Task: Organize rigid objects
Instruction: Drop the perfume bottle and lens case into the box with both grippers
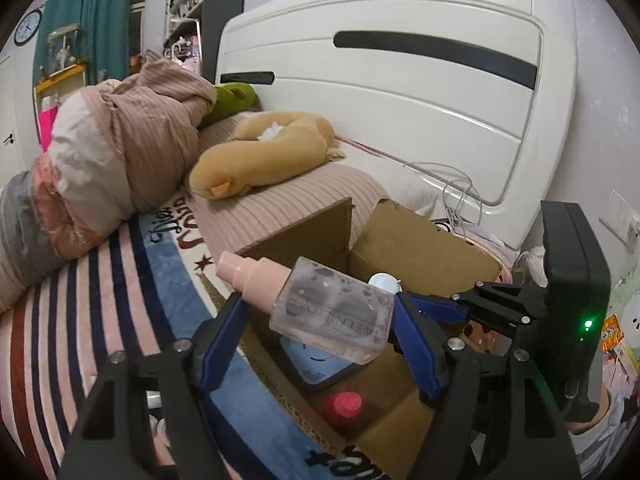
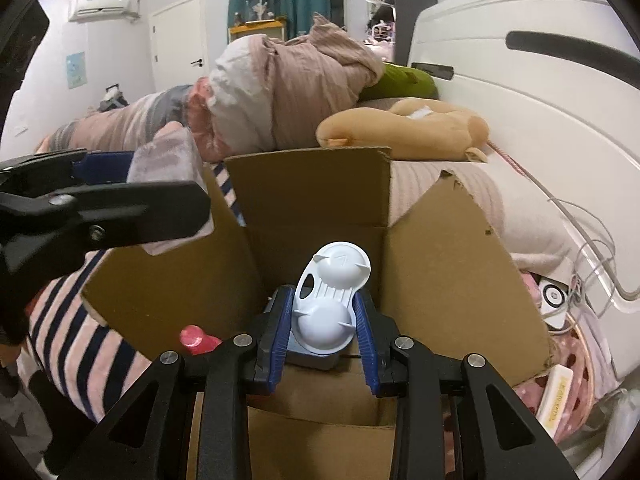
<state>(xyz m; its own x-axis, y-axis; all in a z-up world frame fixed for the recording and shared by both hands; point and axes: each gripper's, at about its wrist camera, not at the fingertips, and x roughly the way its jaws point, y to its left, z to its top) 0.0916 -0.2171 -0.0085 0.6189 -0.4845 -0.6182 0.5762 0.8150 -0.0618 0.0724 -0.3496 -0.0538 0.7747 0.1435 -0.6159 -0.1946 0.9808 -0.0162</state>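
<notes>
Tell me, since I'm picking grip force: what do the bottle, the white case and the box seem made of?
Spray bottle: clear, glossy hard plastic by its look, though glass is possible; liquid and bubbles show through it, and the cap is matte pink. White case in the right claw: matte moulded plastic with ribs and domes. Box: brown corrugated cardboard, with fluting at its torn edges.

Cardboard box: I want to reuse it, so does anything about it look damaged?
Yes. The cardboard box has a ragged, torn top edge on its right flap, with small nicks along the crease; the rest looks sound.
</notes>
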